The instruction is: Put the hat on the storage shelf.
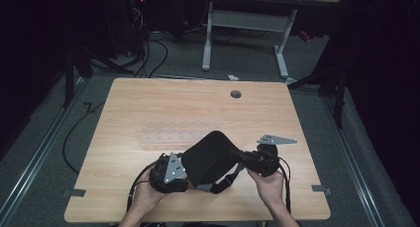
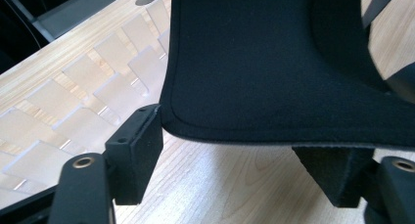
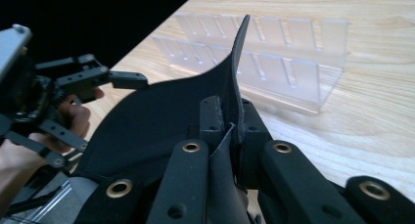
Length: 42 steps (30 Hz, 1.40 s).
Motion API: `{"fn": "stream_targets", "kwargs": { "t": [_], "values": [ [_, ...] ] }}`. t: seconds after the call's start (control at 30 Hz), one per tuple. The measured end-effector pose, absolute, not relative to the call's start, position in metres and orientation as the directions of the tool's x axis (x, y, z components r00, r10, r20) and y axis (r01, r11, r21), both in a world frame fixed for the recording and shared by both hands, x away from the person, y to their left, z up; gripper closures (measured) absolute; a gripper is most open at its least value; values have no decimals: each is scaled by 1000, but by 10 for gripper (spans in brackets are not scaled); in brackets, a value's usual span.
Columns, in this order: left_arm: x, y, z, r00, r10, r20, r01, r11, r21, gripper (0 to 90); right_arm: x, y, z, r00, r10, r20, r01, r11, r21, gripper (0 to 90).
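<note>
My right gripper [image 3: 230,131] pinches the black eye mask [image 1: 208,157] tight at its edge and holds it up off the table [image 1: 148,103] — so my left gripper [image 2: 254,150], open around the other edge, can grab it.

A lab: dark curtains, floor cables [image 1: 148,58], bare wooden table [image 1: 148,103].

A clear plastic rack [image 1: 171,133] lies mid-surface [image 1: 148,100], a grey grommet [image 1: 236,94] near the far edge; beyond, a white-legged desk [image 1: 247,19] and floor cables [image 1: 148,53].
</note>
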State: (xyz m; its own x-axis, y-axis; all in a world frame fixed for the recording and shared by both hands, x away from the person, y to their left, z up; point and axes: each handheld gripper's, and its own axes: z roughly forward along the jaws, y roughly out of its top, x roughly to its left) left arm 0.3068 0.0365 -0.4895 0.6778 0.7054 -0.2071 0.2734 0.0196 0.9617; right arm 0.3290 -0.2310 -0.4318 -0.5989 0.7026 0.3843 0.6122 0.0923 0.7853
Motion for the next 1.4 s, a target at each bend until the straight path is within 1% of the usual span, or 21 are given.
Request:
{"fn": "stream_targets", "kwargs": {
  "t": [0.13,0.27,0.3,0.37,0.5,0.67,0.8,0.9,1.0,1.1,1.17,1.2,1.27,1.3,1.37,1.4],
  "values": [
    [306,38,-490,680,710,-184,254,7,967,327,330,-229,-430,-620,674,401,607,89,790,847],
    [306,38,-490,673,714,-192,255,19,967,356,331,-227,-431,-632,657,410,607,90,790,846],
    [306,39,-490,677,711,-192,256,17,967,394,332,-227,-431,-633,651,420,611,86,787,845],
    [305,38,-490,678,708,-197,256,23,966,406,333,-227,-431,-633,649,423,613,85,785,845],
    [305,37,-489,678,716,-169,245,-3,969,437,334,-225,-432,-634,637,438,621,82,780,841],
    [305,36,-489,687,705,-176,258,-11,966,489,335,-221,-430,-639,633,437,624,95,775,837],
    [301,34,-487,692,706,-148,236,-28,971,516,338,-220,-430,-631,634,446,635,92,767,833],
    [298,36,-488,706,694,-137,230,-42,972,570,339,-218,-430,-634,635,441,635,100,766,828],
    [295,39,-488,726,671,-154,240,-37,970,643,341,-216,-429,-638,636,434,632,111,767,822],
    [292,42,-485,753,638,-163,247,-45,968,710,343,-217,-430,-634,629,450,638,96,764,807],
    [290,43,-479,779,598,-192,252,-18,968,800,343,-215,-431,-641,618,455,643,109,758,786],
    [289,43,-476,790,579,-199,258,-20,966,829,342,-212,-431,-646,623,441,639,125,759,770],
    [286,43,-474,814,549,-189,247,-33,968,862,342,-211,-430,-648,626,434,632,122,766,763],
    [284,43,-473,822,538,-189,249,-41,968,868,343,-213,-429,-645,619,448,635,109,765,759],
    [282,42,-472,826,531,-190,249,-42,968,870,342,-214,-429,-650,619,442,628,110,770,742],
    [282,42,-472,828,524,-200,257,-38,966,871,342,-214,-429,-649,618,442,628,109,770,721]
  ]
}}
